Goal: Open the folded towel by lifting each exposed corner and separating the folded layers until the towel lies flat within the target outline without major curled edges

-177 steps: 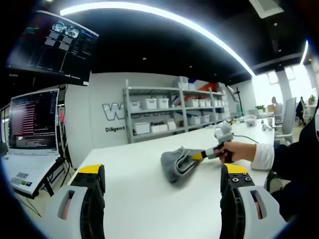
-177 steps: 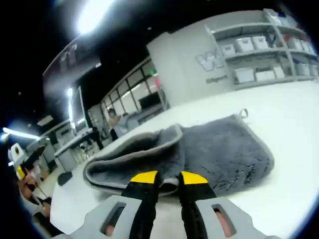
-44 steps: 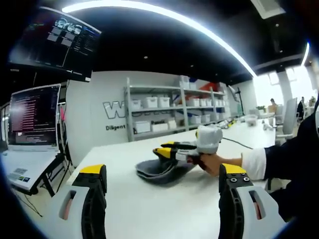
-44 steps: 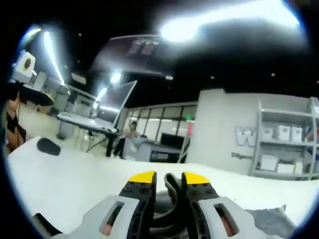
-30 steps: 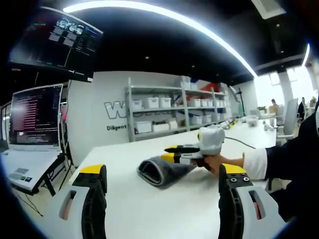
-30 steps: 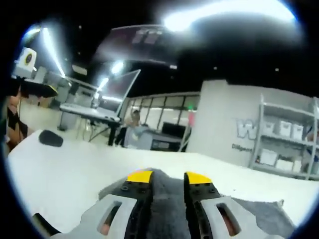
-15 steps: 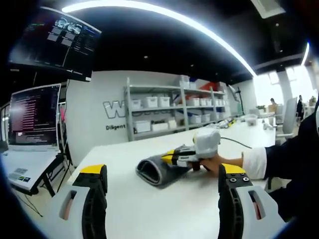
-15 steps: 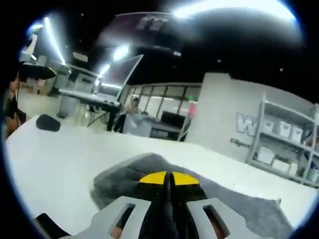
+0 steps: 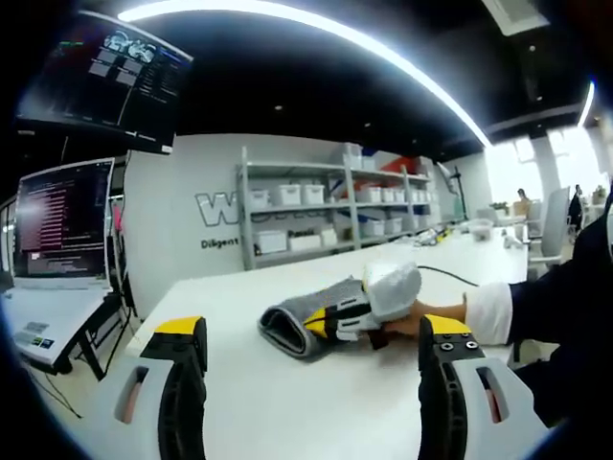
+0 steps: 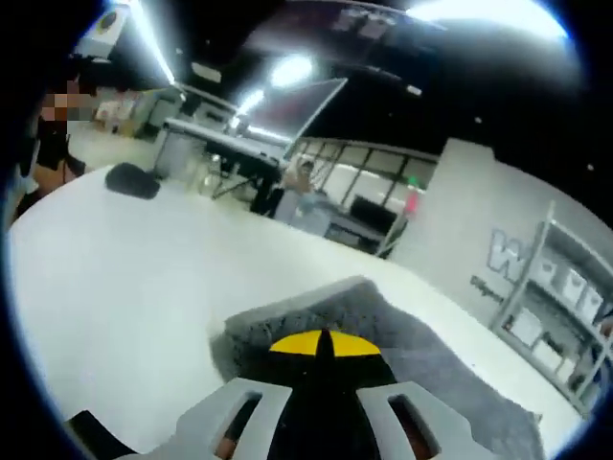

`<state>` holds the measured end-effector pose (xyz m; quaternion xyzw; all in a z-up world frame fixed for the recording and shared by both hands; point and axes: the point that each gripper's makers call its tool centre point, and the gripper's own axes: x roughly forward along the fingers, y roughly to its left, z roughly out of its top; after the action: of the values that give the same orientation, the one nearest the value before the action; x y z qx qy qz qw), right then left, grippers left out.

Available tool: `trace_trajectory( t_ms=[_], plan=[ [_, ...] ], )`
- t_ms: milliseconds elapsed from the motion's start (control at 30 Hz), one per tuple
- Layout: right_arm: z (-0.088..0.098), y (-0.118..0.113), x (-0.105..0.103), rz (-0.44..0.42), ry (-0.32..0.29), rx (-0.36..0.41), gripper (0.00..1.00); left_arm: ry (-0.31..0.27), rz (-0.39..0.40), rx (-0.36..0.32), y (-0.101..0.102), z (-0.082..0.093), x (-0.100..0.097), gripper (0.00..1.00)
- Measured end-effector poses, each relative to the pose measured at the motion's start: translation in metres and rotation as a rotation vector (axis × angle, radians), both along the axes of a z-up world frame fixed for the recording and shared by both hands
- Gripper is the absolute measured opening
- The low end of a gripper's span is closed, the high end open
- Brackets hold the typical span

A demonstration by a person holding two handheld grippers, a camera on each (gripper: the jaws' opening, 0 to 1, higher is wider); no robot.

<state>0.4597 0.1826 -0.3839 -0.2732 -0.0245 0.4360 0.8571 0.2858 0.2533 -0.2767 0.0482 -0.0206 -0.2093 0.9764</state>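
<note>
The grey towel [image 9: 305, 314] lies folded on the white bench [image 9: 287, 402], about mid-bench in the left gripper view, ahead of and between that view's own jaws. Its long axis runs from the near left, where a rounded folded end faces the camera, back toward the far right. In the right gripper view the towel [image 10: 421, 355] spreads from a raised folded edge just ahead of the jaws away to the far right, its upper layer peaking in a soft ridge.

The right claw [image 10: 324, 343] has its yellow tips pressed together with no gap, sitting on the towel's near fold; whether cloth is caught between them cannot be told. In the left gripper view this same claw [image 9: 321, 323] reaches in from the right, held in a hand [image 9: 414, 319], its tip against the towel's near-right side.

The left claw [image 9: 311, 335] is spread wide, jaws well apart, with nothing in them, hanging above the bench near the camera and short of the towel.

Against the far wall, metal shelves [image 9: 326, 216] carry rows of white bins [image 9: 285, 199]; what is in them cannot be made out.
</note>
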Motion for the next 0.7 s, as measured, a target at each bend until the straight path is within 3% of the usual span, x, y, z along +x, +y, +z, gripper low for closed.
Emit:
trace_trajectory(
  t_ms=[333, 600, 700],
  plan=[
    [-0.009, -0.004, -0.006, 0.028, 0.11, -0.003, 0.0, 0.007, -0.006, 0.003, -0.001, -0.003, 0.001, 0.89],
    [-0.013, -0.003, -0.015, 0.058, 0.109, -0.063, 0.0, 0.01, -0.002, -0.004, 0.003, -0.003, 0.002, 0.86],
    [-0.015, -0.005, -0.024, 0.085, 0.144, -0.069, 0.0, 0.012, -0.002, 0.0, 0.002, -0.004, 0.003, 0.86]
  ],
)
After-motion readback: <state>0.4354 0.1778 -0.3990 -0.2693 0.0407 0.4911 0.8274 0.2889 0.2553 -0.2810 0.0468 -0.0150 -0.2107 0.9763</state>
